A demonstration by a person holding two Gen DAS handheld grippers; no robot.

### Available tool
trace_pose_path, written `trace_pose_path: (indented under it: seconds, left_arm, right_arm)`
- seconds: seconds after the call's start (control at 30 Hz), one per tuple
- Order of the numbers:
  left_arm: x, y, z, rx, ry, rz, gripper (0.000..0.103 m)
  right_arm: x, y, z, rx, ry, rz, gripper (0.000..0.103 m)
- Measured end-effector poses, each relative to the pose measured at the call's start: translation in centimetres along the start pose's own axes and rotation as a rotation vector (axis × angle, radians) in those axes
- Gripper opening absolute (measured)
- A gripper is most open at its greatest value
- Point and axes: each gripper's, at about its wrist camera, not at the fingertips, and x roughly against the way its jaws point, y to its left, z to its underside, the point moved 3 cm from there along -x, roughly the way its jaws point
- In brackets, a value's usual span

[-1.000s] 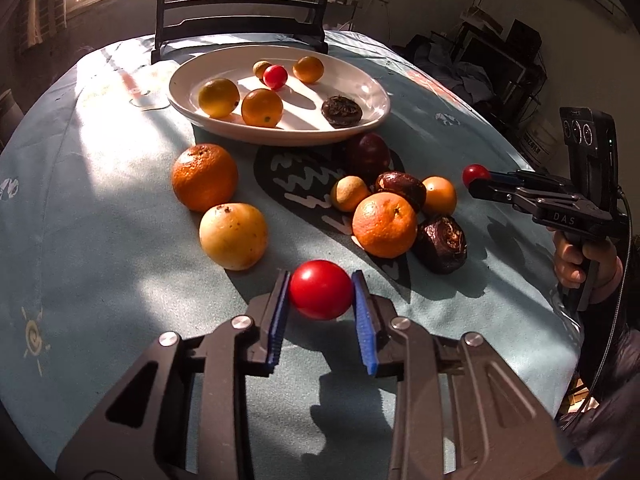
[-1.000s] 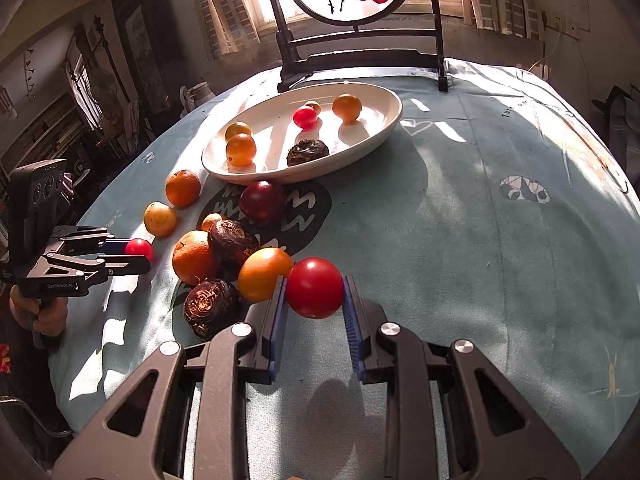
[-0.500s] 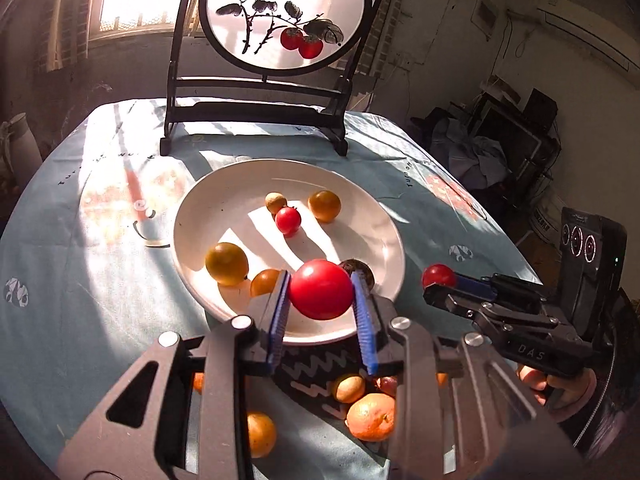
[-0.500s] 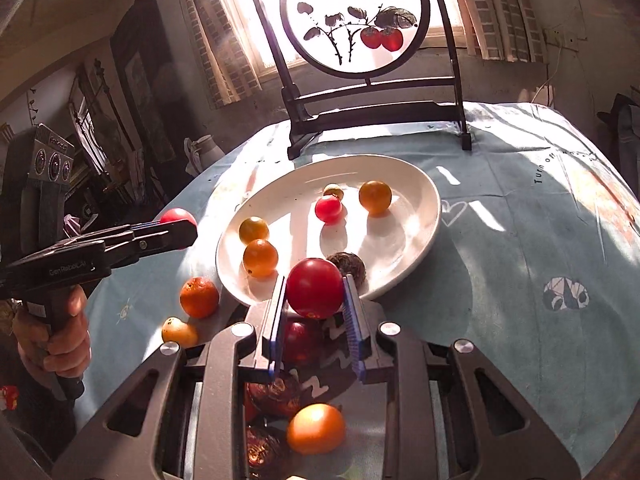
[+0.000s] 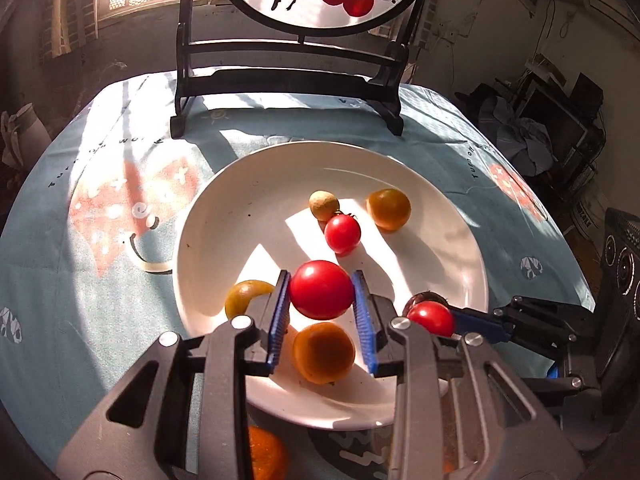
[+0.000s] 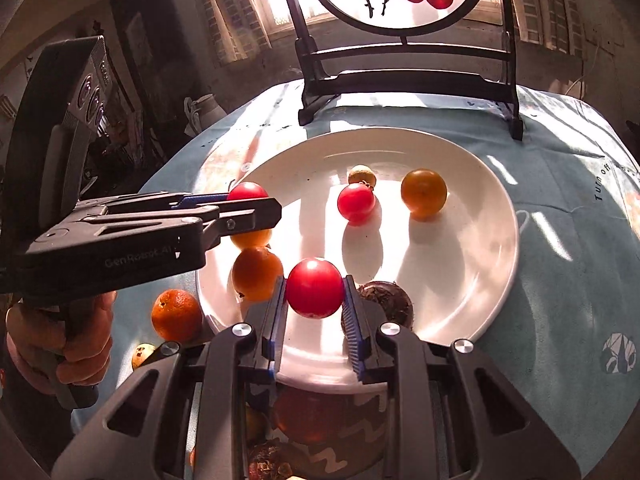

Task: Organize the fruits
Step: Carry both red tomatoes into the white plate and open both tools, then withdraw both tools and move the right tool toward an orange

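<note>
My left gripper (image 5: 321,277) is shut on a red tomato (image 5: 321,296) and hangs over the near half of the white plate (image 5: 208,216). My right gripper (image 6: 314,280) is shut on a second red tomato (image 6: 314,294) above the plate's (image 6: 508,216) near rim. In each view the other gripper shows at the side, also over the plate: the right gripper (image 5: 432,318) and the left gripper (image 6: 256,204). On the plate lie a small red tomato (image 5: 342,233), an orange fruit (image 5: 389,208), a small pale fruit (image 5: 324,205), two more orange fruits and a dark fruit (image 6: 384,300).
A black stand with a round painted panel (image 5: 288,80) rises behind the plate. An orange (image 6: 176,314) and a small yellow fruit (image 6: 142,354) lie on the blue cloth left of the plate; more fruit sits under my right gripper. A hand (image 6: 76,344) grips the left handle.
Both grippers have travelled forward from above the loose fruit on the cloth to above the plate, each still carrying its red tomato, and have drawn closer together.
</note>
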Motion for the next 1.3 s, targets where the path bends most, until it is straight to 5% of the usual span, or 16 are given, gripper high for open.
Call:
trace_pose_path:
  seconds: [0.07,0.1,0.13,0.17,0.3,0.4,0.57,0.77,1.3]
  left_arm:
    - [-0.2,-0.1,-0.1,-0.001,0.0,-0.01,0.034]
    - [-0.1,-0.1,-0.1,-0.003,-0.002,-0.027,0.044]
    - [0.4,-0.1,-0.1,-0.003,-0.018,-0.047,0.077]
    - [1.3,0.0,-0.2,0.004,-0.055,-0.065,0.09]
    - [5.6,0.3,-0.1,0.049,-0.134,-0.063,0.098]
    - [8.2,0.6,1.5,0.078,-0.183,-0.039,0.101]
    - [9.7,1.4,4.9,0.074,-0.208,-0.101,0.101]
    - [9.7,4.3,8.1,0.179,-0.165,-0.126,0.101]
    - [10.1,4.7,10.9,0.171,-0.143,-0.144,0.101]
  right_arm:
    - [-0.4,0.1,-0.1,0.006,0.011,0.006,0.033]
    - [-0.4,0.1,-0.1,0.006,0.013,0.015,0.035]
    - [-0.3,0.1,-0.2,0.003,0.017,0.02,0.039]
    - [0.0,0.1,-0.2,-0.002,0.023,0.016,0.042]
    - [3.3,0.8,-0.3,0.019,-0.042,0.001,0.044]
    - [5.6,1.1,0.4,0.028,-0.077,-0.012,0.046]
    - [7.5,0.5,3.6,0.025,-0.071,-0.042,0.047]
    - [8.1,-1.2,7.7,-0.04,-0.001,-0.078,0.047]
    - [7.0,-2.1,10.9,-0.102,0.12,-0.083,0.041]
